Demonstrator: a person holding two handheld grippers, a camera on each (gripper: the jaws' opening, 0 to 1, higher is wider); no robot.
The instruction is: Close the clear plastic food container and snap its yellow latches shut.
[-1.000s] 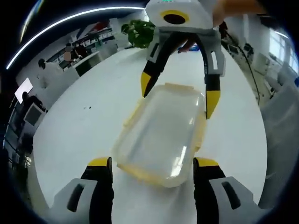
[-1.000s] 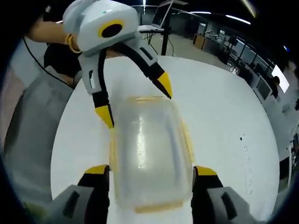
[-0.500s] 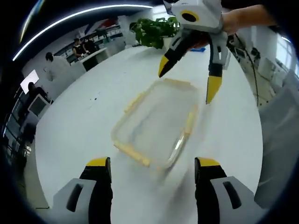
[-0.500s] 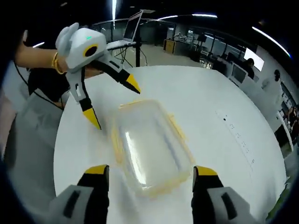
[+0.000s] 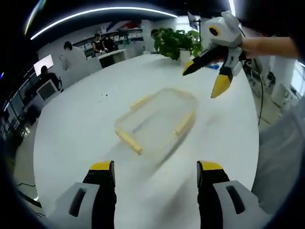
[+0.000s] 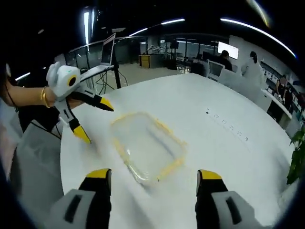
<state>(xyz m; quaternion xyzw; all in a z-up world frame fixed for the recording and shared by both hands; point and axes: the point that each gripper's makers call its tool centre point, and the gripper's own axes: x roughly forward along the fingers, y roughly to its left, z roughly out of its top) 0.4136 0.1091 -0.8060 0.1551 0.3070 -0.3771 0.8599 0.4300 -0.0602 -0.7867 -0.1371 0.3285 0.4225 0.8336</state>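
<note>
Round white table (image 5: pixel 71 124): broad, glossy, bearing the item.
Clear plastic food container (image 5: pixel 157 121): mid-table, lid seated, yellow latches (image 5: pixel 128 140) along its edges. Judged light, stiff, slick; best pressed at the latch tabs, not the smooth walls.
My left gripper (image 5: pixel 155 169): jaws spread, empty, well short of it.
My right gripper (image 6: pixel 152 174): likewise spread, empty.

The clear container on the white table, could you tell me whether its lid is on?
On: the lid lies flat over the clear container, yellow latches along its edges. Motion blur hides whether they are snapped.
</note>
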